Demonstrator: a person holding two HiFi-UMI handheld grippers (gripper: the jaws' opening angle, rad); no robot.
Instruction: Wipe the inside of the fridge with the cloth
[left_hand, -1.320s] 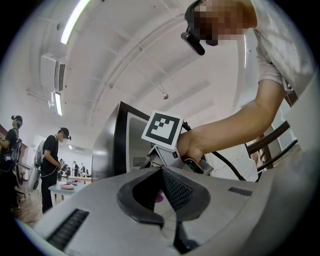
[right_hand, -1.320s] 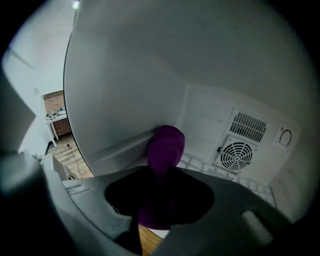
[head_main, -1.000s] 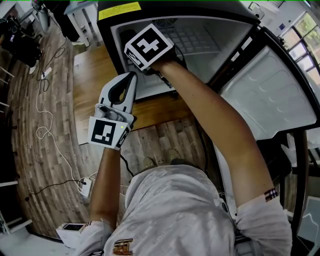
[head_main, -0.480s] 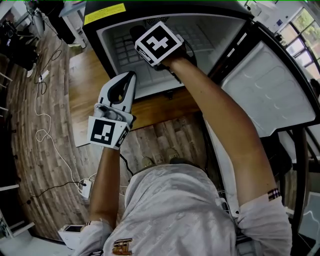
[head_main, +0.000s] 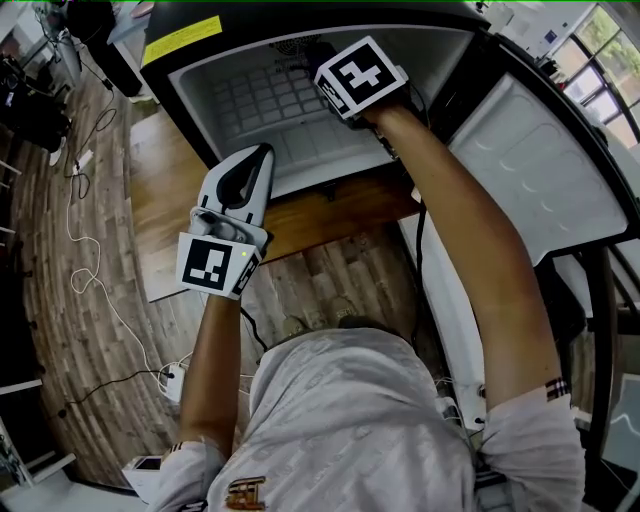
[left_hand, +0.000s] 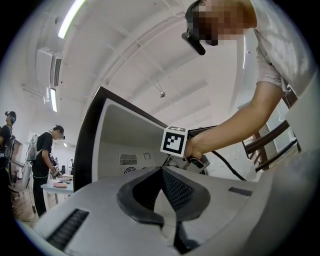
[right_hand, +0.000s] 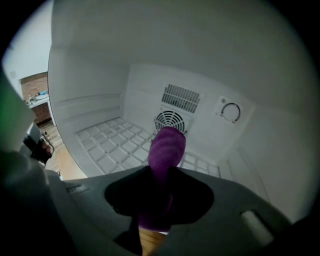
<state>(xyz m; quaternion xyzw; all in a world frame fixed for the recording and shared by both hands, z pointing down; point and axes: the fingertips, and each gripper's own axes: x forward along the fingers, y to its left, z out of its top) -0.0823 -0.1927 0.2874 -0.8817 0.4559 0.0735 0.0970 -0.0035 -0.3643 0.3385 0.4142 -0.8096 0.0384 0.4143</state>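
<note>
Two hand-held tools split the work at a small black fridge with a white lining (head_main: 190, 100), its door (head_main: 530, 170) swung open at the right of the head view. The right gripper (head_main: 345, 72), reaching into the cabinet at upper centre, had its jaws clamped on a rolled purple cloth (right_hand: 167, 147). The cloth stuck out straight ahead along the jaws' line, over the white grid shelf (right_hand: 112, 145) and toward the round fan vent (right_hand: 170, 120) in the rear wall. Whether its tip touched any surface could not be told. The left gripper (head_main: 260, 160) was outside at centre left, its jaws pressed together on nothing, so the right was plainly the nearer hand for wiping.
</note>
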